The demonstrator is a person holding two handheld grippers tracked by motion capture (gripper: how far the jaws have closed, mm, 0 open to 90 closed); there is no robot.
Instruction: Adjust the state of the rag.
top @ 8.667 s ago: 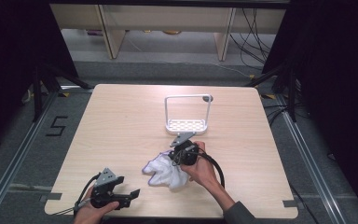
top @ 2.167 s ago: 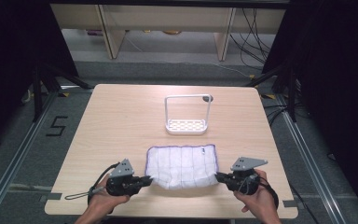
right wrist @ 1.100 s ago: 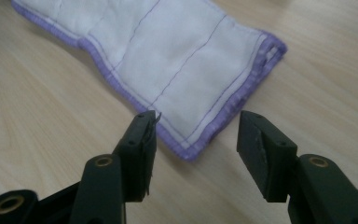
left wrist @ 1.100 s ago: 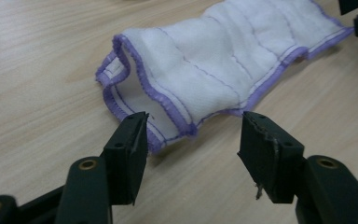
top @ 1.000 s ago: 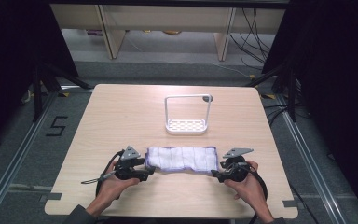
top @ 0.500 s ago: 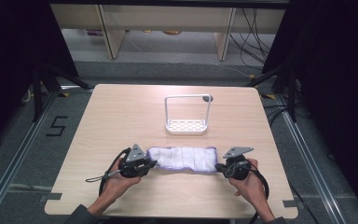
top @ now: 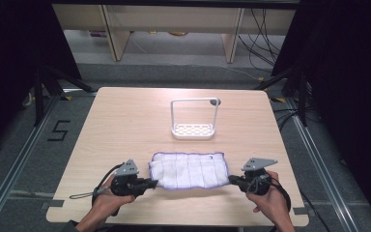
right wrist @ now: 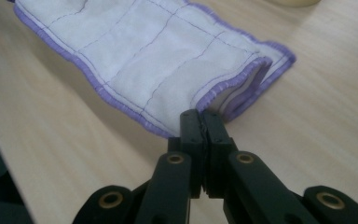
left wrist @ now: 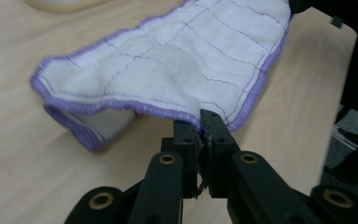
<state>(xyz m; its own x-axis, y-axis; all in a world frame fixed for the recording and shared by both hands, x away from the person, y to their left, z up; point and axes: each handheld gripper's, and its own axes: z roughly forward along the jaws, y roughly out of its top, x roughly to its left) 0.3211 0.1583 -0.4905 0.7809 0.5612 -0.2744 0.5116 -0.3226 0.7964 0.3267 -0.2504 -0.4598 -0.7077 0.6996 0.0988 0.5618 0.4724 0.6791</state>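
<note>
A: Starting lower left of the high view: the left gripper (top: 150, 183) is clamped on the near left corner of the cloth (top: 189, 169). In the left gripper view its jaws have just been closing, and the purple hem sits pinched between them.

B: Agreed. Cloth is white, quilted, purple edging, lying low-centre on the surface (top: 125, 121), folded approx. in half. The left gripper view shows a second layer tucked under at the left end, so the jaws likely hold the top layer only, tho that's hard to confirm.

A: Handling? It looks soft, light and floppy, w/ no stiffness, so it sags between the two grips. Not fragile and not slippery; the terry-type weave should bite well in the jaws.

B: Best hold is corners on the stitched hem, as now. Mid-edge grips would let the ends droop.

A: Moving right: the white rack (top: 193, 118) stands above the cloth, frame centre, well apart from it.

B: Lower right: the right gripper (top: 232, 180) has also just been closing, and its jaws are shut tight on the cloth's near right corner; the right gripper view shows the hem nipped at the tips, w/ the folded layers visible just beyond.

A: So both corners are held. Judgement: next fold is being set up, and even tension matters or the layers slip apart.
</note>
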